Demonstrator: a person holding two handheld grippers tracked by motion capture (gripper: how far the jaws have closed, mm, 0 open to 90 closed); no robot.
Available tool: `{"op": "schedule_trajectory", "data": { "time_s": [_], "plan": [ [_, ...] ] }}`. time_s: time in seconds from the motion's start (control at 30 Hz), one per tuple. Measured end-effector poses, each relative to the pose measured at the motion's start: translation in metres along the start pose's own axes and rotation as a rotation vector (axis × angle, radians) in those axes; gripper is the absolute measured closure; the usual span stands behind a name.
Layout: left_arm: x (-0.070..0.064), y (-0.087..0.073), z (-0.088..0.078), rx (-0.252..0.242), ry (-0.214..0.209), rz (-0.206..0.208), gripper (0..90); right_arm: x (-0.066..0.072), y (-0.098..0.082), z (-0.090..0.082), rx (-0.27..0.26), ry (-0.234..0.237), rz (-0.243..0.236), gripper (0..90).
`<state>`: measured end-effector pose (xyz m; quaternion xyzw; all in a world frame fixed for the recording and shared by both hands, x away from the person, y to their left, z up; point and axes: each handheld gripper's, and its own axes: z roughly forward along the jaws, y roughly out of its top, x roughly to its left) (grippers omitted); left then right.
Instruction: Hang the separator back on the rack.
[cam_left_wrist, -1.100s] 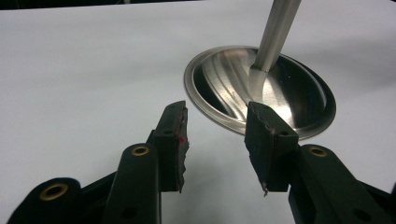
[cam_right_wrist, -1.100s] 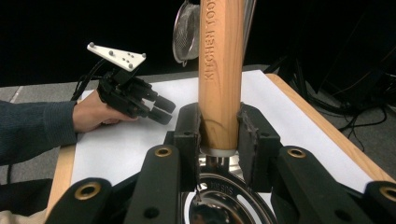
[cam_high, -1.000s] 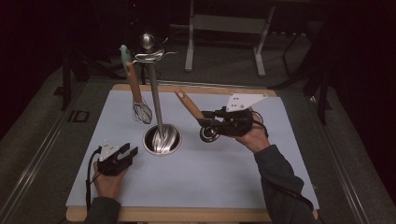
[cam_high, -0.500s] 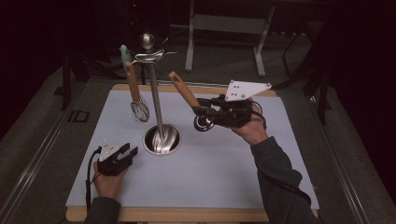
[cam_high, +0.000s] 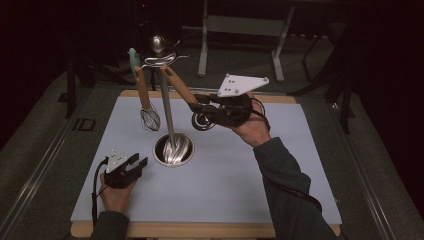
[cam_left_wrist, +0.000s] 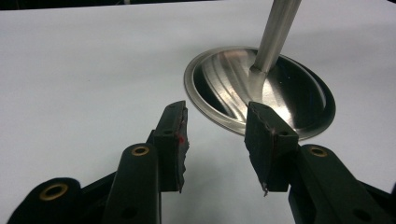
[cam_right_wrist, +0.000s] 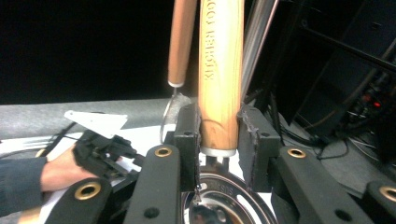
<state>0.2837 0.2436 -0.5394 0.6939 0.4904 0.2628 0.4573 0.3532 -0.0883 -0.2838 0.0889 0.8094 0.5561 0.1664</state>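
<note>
Rising since before, right gripper (cam_high: 202, 111) lifts wooden-handled utensil (cam_high: 181, 91) toward stand (cam_high: 167, 107).

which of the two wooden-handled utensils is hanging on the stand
The whisk with the teal handle tip: it hangs from the stand, while the right gripper clamps the other wooden-handled utensil.

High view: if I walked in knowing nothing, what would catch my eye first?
Likely the tall metal stand rising from its round base mid-table, with a whisk hanging from its top at the left. Next, the right gripper, lifted above the table to the stand's right, clamps a wooden-handled utensil that slants up toward the stand's top. The left gripper rests open near the table's front.
</note>
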Motion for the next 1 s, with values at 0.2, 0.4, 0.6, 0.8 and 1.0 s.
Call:
{"op": "schedule_trajectory", "data": {
  "time_s": [0.2,0.4,0.6,0.8,1.0],
  "plan": [
    [0.0,0.0,0.0,0.0,-0.001,-0.002,59.3,0.004,-0.001,0.012,0.041,-0.084,-0.02,69.7],
    [0.0,0.0,0.0,0.0,0.0,0.0,59.3,0.005,-0.001,0.017,0.044,-0.093,-0.013,62.1],
    [0.0,0.0,0.0,-0.001,-0.001,0.0,59.3,0.003,-0.004,0.012,0.051,-0.067,0.003,57.8],
    [0.0,0.0,0.0,-0.002,0.001,0.0,59.3,-0.004,-0.015,0.003,0.079,-0.07,0.047,54.7],
    [0.001,0.0,0.0,0.002,0.0,0.001,59.3,-0.014,-0.029,-0.01,0.101,-0.091,0.089,53.0]
  ]
}}
